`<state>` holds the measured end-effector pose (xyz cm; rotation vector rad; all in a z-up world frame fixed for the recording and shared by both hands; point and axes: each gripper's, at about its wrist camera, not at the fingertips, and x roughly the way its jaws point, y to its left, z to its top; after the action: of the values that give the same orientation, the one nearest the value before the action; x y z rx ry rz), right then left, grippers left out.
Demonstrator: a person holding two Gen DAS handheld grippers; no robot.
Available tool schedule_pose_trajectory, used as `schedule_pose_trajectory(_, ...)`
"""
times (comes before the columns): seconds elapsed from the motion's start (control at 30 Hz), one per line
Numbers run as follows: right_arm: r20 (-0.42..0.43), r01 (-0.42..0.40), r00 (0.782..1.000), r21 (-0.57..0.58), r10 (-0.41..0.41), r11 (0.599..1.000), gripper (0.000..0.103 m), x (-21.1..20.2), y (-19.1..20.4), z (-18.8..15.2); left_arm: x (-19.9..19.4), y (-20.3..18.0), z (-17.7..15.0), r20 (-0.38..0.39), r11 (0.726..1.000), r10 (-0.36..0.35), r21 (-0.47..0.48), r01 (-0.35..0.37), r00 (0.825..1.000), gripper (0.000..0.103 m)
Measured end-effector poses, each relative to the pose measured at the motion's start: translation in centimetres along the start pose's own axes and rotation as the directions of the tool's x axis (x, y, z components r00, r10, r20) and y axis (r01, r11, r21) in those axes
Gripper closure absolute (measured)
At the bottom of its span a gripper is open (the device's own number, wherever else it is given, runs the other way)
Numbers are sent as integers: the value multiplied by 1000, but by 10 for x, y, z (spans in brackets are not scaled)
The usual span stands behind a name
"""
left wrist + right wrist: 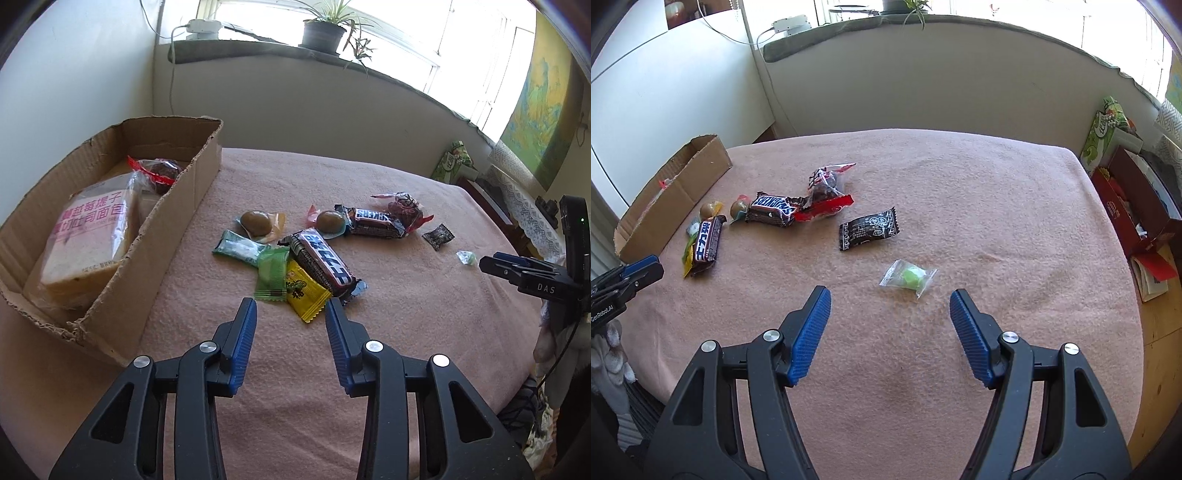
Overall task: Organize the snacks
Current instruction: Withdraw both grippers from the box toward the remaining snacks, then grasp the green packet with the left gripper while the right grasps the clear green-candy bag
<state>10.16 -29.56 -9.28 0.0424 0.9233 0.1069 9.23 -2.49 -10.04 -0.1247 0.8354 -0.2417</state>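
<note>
Loose snacks lie on the pink cloth (406, 314): two Snickers bars (321, 262) (774, 208), a green packet (273, 273), a yellow packet (306, 291), a black packet (868, 229) and a green candy in clear wrap (908, 278). The cardboard box (177, 206) at the left holds a bread pack (88, 236). My left gripper (291, 304) stands open just short of the yellow packet, whose corner reaches between the tips without touching the pads. Open as well, my right gripper (890, 293) hovers just behind the green candy with nothing between its fingers.
Two brown round sweets (255, 223), a teal packet (236, 247) and a red-and-clear wrapper (402, 208) sit among the pile. Off the table's right edge are a green tissue box (1104, 129) and a red box (1137, 214). A potted plant (323, 33) stands on the windowsill.
</note>
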Motion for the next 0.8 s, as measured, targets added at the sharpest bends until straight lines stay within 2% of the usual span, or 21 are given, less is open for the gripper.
schedule_pose_trajectory(0.07, -4, -8, 1000, -5, 8, 1000, 38, 6, -4, 6, 5, 2, 2, -6, 1000, 8, -4, -8, 1000, 72)
schedule_pose_trajectory(0.13, -11, -10, 1000, -12, 10, 1000, 40, 11, -8, 10, 10, 2, 4, -12, 1000, 20, -1, -20, 1000, 72)
schedule_pose_trajectory(0.5, -34, -21, 999, -10, 20, 1000, 41, 33, -14, 16, 38, 5, 20, -32, 998, 61, 4, -61, 998, 72)
schedule_pose_trajectory(0.8, -43, -30, 999, -6, 30, 1000, 41, 42, -14, 15, 50, 9, 24, -58, 999, 46, -5, -46, 997, 72)
